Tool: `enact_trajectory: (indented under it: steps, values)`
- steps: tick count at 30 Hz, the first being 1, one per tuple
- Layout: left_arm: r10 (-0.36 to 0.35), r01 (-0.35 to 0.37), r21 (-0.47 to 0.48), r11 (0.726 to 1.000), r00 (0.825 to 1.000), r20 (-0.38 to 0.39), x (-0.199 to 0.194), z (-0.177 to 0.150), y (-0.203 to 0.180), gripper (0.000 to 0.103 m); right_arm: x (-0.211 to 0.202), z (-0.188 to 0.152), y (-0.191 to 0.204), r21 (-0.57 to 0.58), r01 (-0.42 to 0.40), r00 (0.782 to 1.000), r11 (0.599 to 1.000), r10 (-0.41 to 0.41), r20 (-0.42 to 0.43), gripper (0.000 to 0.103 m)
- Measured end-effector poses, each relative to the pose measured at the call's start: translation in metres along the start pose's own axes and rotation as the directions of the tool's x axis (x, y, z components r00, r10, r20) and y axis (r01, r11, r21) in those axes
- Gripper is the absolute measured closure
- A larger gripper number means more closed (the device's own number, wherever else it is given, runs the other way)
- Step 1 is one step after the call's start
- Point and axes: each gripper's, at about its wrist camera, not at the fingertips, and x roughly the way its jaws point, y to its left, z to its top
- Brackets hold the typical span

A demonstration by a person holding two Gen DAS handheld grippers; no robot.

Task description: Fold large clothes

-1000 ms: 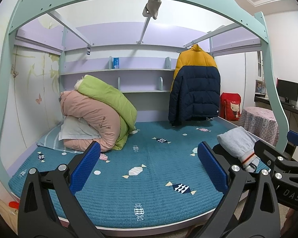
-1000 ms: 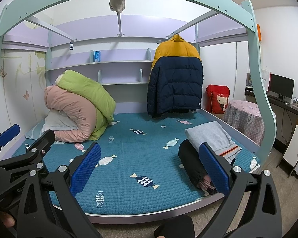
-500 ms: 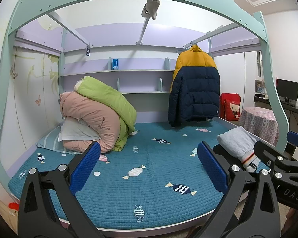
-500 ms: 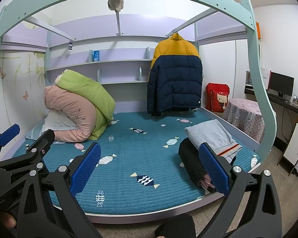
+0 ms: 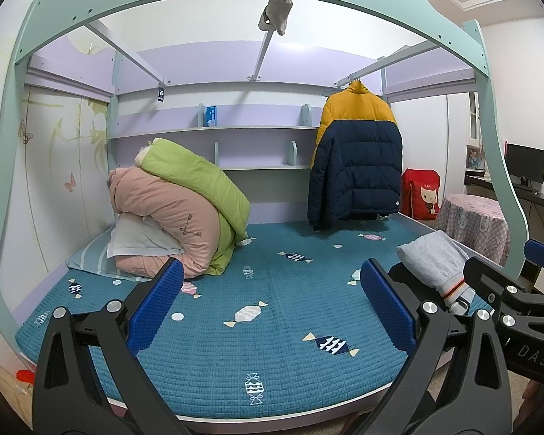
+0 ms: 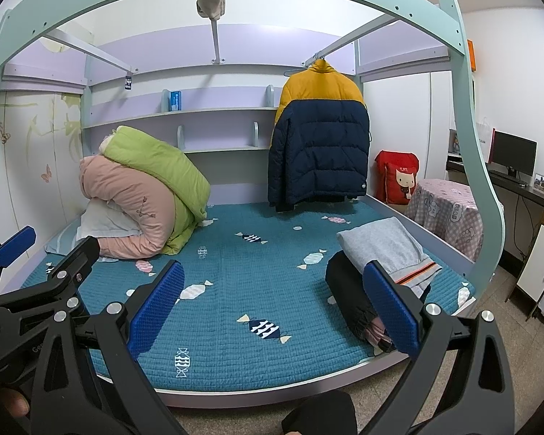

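A yellow and navy puffer jacket hangs from a rail at the far right of the bed. A folded grey garment rests on a dark bundle at the bed's right edge. Both grippers are held side by side in front of the bed, well short of the clothes. My left gripper is open with nothing between its blue pads. My right gripper is likewise open and holds nothing.
The teal quilted mattress has a pink and green duvet pile on pillows at the back left. A mint bed frame arches overhead. A red bag, a checked covered stool and a desk with monitor stand to the right.
Both views have shifted very slightly; the grippers stay open and nothing on the bed has moved.
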Motion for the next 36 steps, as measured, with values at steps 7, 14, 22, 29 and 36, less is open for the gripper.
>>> enact_trajectory:
  steps: [7,14,22,29,36]
  values:
    - [-0.001,0.001,0.000,1.000,1.000,-0.002,-0.0003,0.0001,0.0007,0.005,0.0006,0.0000,0.0009,-0.001,0.001,1.000,1.000,-0.001,0.000,0.008]
    - [-0.001,0.001,0.000,1.000,1.000,-0.001,0.0009,-0.0007,0.0019,0.005,0.0007,0.0003,0.0007,-0.001,0.001,1.000,1.000,-0.001,0.000,0.008]
    - [-0.002,0.002,0.000,1.000,1.000,-0.001,0.0007,-0.0006,0.0022,0.005,0.0008,0.0006,0.0007,-0.001,0.001,1.000,1.000,-0.001,0.000,0.008]
    - [-0.001,0.001,0.001,1.000,1.000,-0.001,0.0011,-0.0005,0.0025,0.005,0.0011,0.0008,0.0004,-0.001,0.001,1.000,1.000,-0.001,0.000,0.008]
    - [-0.001,0.001,0.001,1.000,1.000,-0.002,0.0005,-0.0004,0.0027,0.005,0.0040,0.0014,-0.0010,-0.003,-0.001,1.000,1.000,0.001,-0.003,0.008]
